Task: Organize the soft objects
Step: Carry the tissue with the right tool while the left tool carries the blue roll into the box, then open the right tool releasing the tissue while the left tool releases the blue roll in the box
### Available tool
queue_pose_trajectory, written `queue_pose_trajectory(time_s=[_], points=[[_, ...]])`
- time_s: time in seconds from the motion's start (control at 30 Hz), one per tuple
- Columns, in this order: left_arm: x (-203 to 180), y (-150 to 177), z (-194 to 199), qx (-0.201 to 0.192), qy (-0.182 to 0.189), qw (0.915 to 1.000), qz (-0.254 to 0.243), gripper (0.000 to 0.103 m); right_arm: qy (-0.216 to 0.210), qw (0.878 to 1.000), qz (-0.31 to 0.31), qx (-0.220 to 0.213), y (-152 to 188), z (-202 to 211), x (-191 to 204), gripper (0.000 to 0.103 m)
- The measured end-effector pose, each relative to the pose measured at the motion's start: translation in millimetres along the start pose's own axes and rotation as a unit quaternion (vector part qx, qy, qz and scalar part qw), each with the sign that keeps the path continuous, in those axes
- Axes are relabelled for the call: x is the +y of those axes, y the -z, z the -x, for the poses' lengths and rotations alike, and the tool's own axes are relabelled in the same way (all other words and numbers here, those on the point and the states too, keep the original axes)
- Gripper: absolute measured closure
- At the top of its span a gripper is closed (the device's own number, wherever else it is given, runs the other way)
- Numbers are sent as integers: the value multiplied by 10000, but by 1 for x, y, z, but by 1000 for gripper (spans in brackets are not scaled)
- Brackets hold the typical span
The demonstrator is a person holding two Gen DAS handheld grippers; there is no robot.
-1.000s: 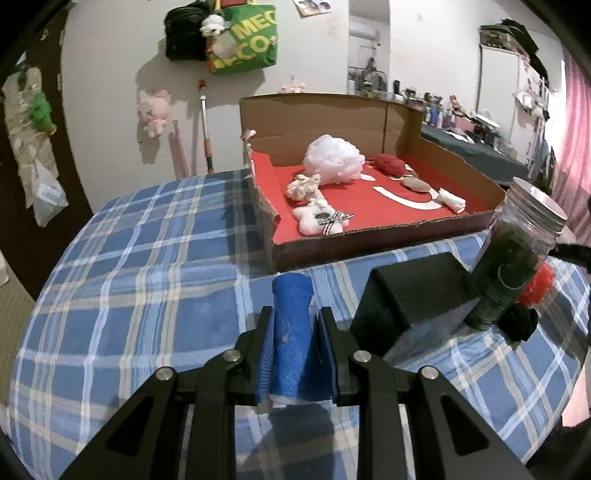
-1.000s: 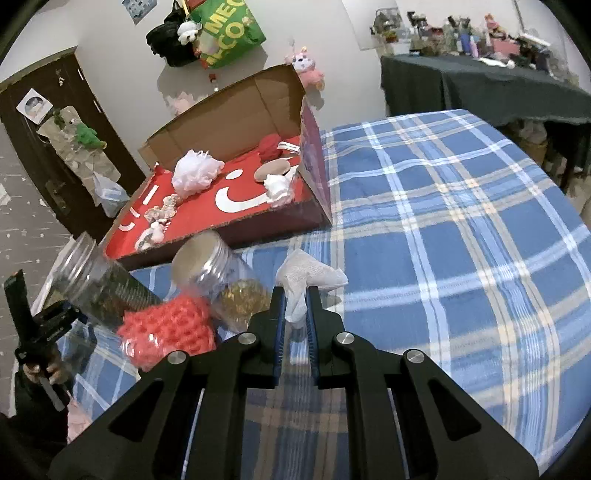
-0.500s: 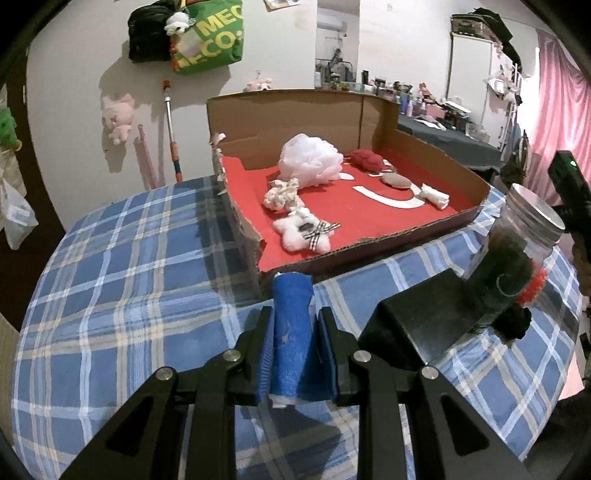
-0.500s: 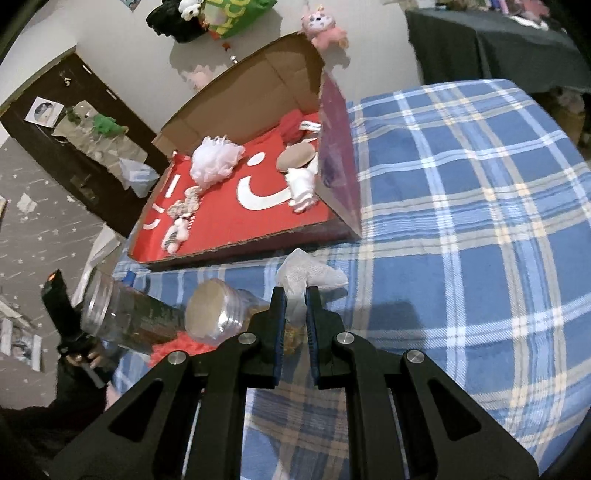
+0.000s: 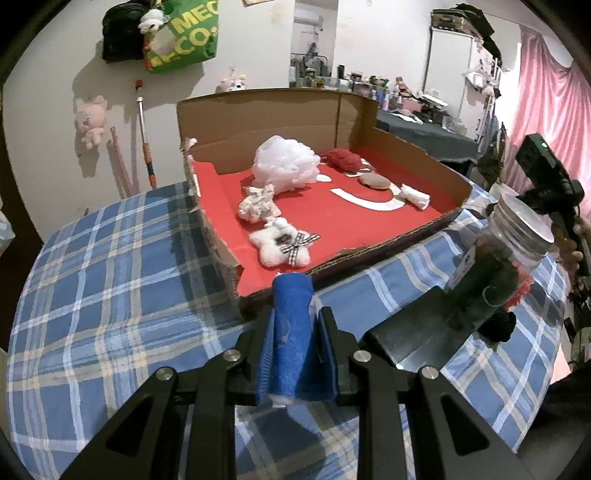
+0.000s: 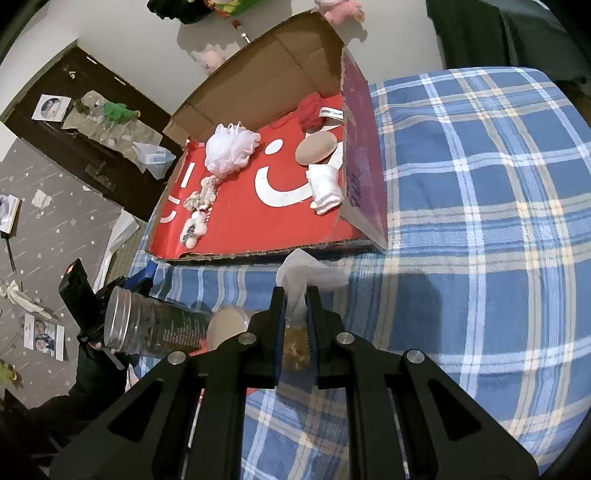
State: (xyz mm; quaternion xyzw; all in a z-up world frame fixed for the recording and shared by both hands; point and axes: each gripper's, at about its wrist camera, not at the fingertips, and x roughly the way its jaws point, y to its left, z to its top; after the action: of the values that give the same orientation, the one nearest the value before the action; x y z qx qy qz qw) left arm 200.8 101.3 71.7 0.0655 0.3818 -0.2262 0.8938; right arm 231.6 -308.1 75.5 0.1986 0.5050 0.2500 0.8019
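My left gripper (image 5: 295,317) is shut on a rolled blue cloth (image 5: 291,325), held just short of the near wall of the red-lined cardboard box (image 5: 458,210). My right gripper (image 6: 295,299) is shut on a crumpled white tissue (image 6: 306,266), hovering near the box's (image 6: 365,147) front corner. Inside the box lie a white mesh puff (image 5: 284,166), a red yarn ball (image 5: 343,158), a tan pad (image 5: 375,181), a white rolled cloth (image 6: 325,184) and small white plush pieces (image 5: 280,243).
The box rests on a blue plaid bedspread (image 5: 110,280). A tall glass jar (image 5: 495,266) and a black block (image 5: 413,332) stand right of my left gripper. A second jar with a tan lid (image 6: 229,325) sits under my right gripper. A green bag (image 5: 181,33) hangs on the wall.
Both grippers have moved closer to the box while keeping their grips. The right view has tilted down over the box and jars.
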Motion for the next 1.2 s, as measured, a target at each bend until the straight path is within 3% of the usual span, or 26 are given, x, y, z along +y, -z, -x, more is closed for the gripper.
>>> queue_pose_trajectory(time_s=[0.97,1.2], points=[[-23,-47,-25,124,490,9970,-591,78,-291,9972,459,509,-29,-27,26,93],[-37,-68,-36,206,377,9963,-748,78,-181,9954,798,500,-44,-35,47,93]])
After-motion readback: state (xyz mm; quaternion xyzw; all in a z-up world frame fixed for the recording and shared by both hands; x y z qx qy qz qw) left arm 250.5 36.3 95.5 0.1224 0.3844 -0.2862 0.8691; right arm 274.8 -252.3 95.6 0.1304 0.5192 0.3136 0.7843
